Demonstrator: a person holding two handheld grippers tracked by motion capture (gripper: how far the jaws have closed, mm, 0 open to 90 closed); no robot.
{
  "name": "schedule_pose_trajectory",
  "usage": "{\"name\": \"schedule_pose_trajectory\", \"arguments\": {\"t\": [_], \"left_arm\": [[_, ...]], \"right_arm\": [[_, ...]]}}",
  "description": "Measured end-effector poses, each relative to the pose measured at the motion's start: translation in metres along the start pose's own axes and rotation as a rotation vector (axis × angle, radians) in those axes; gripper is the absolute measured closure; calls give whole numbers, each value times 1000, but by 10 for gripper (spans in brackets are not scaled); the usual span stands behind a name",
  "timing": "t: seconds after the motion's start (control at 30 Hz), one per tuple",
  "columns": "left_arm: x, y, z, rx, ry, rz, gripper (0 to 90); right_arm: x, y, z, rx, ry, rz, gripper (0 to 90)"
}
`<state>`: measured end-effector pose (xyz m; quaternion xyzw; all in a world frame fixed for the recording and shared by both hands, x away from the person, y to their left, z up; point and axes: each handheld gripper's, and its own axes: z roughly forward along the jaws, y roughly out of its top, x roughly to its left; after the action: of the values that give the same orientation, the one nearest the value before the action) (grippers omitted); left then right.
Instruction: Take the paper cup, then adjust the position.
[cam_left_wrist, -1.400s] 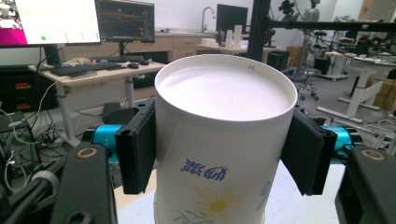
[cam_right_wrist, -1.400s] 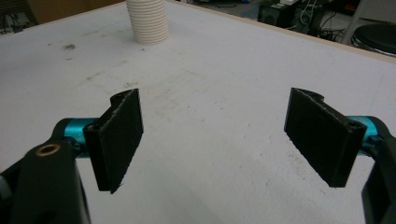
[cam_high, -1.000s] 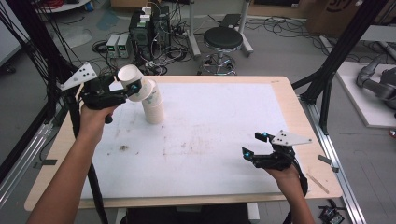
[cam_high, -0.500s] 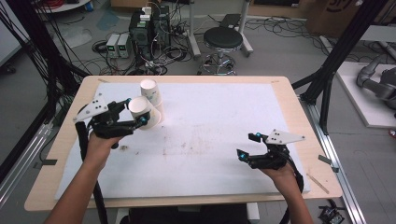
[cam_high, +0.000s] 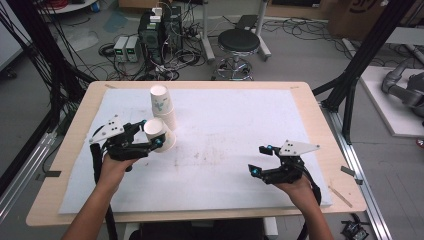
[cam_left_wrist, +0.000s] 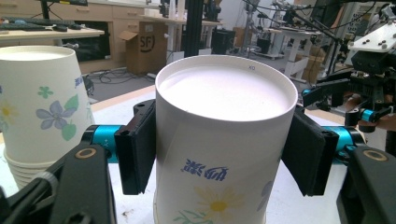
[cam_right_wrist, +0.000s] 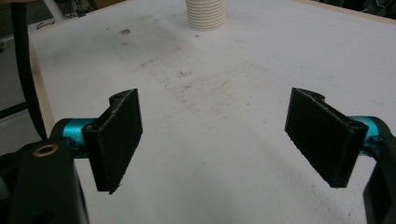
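A person sat at a wooden table covered by a white mat, holding a gripper in each hand. The left gripper, at the left of the table, was clenched around a single paper cup printed with flowers; the left gripper view showed both black pads pressed against the cup's sides, with the cup upside down, its closed base facing up. The cup was held low over the mat, just beside and nearer than a stack of upside-down paper cups standing toward the far left. The right gripper hovered at the near right, well apart from the cups, its jaws spread wide with nothing between them.

The step in hand appeared to be separating one cup from the stack and placing it on the mat. The next move likely called for lowering the cup until its rim sat flat — then easing the jaws apart without tipping it or nudging the stack.
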<state>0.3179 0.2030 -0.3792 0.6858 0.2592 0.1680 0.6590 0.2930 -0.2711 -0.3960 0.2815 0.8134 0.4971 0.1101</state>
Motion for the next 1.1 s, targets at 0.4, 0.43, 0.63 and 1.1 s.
{"name": "schedule_pose_trajectory", "arguments": {"t": [0.4, 0.43, 0.63, 1.1], "left_arm": [[-6, -3, 8, 20, -37, -7, 334], [-6, -3, 9, 22, -43, -7, 334], [-11, -6, 16, 52, -61, 1, 333], [-27, -8, 38, 128, -168, 11, 334]], "right_arm": [[5, 3, 0, -16, 6, -14, 193], [5, 3, 0, -16, 6, -14, 193], [9, 9, 8, -20, 30, -42, 192], [25, 38, 44, -49, 141, -98, 193]]}}
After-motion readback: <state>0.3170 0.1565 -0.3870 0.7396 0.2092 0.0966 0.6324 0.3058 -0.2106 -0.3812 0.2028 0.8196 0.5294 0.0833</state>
